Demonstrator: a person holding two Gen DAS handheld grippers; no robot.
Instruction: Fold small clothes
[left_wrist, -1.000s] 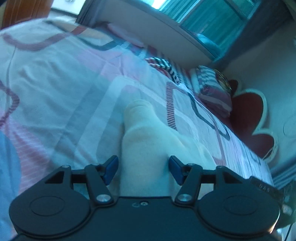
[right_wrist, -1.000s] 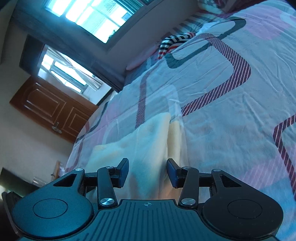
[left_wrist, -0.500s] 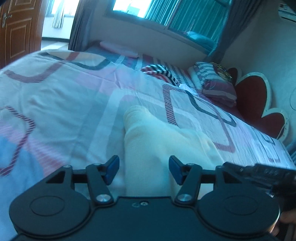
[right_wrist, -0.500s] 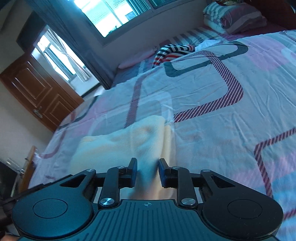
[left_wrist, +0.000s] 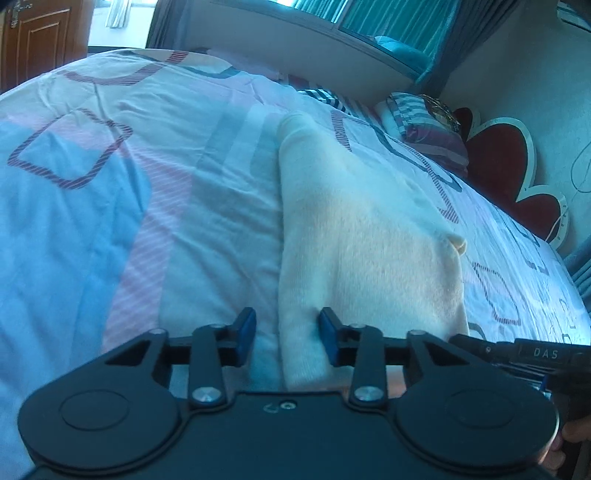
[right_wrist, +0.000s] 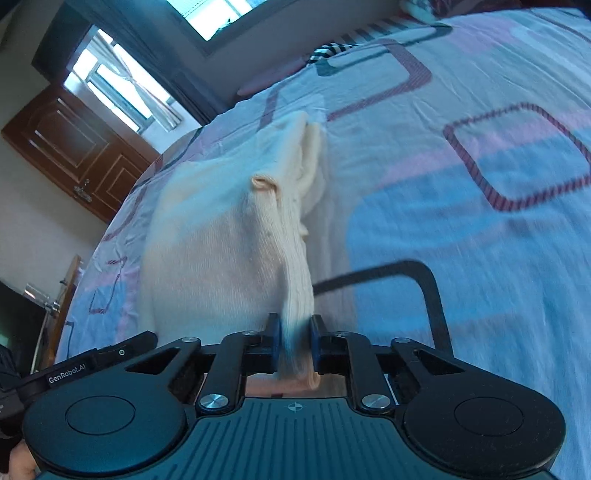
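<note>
A cream-coloured knitted garment (left_wrist: 362, 236) lies spread on the pink, blue and white patterned bedspread (left_wrist: 110, 206), its length running away from both tools toward the striped pillows (left_wrist: 424, 125) at the head of the bed.

The right gripper (right_wrist: 293, 343) is clamped on the garment's near edge — a ribbed strip of the knit is bunched between its blue pads and rises out of them in a narrow ridge, with a small open cuff or fold end (right_wrist: 264, 182) showing farther up. The left gripper (left_wrist: 287, 334) stands released, its fingers spread wide; the garment's left border sits between them, closer to the right-hand pad, and neither pad is pressing on the cloth as far as I can see.

To my eye this is the gathering step of a fold: one corner of the near edge is secured, the other not yet. The next move, I would judge, calls for the left tool to settle a little lower over that border and close on it, taking only the knit and not a pinch of the bedspread beneath. With both corners held, the pair could lift together and carry the near edge over toward the far one — evenly, so the soft knit does not skew or drag the bedspread into wrinkles.
</note>
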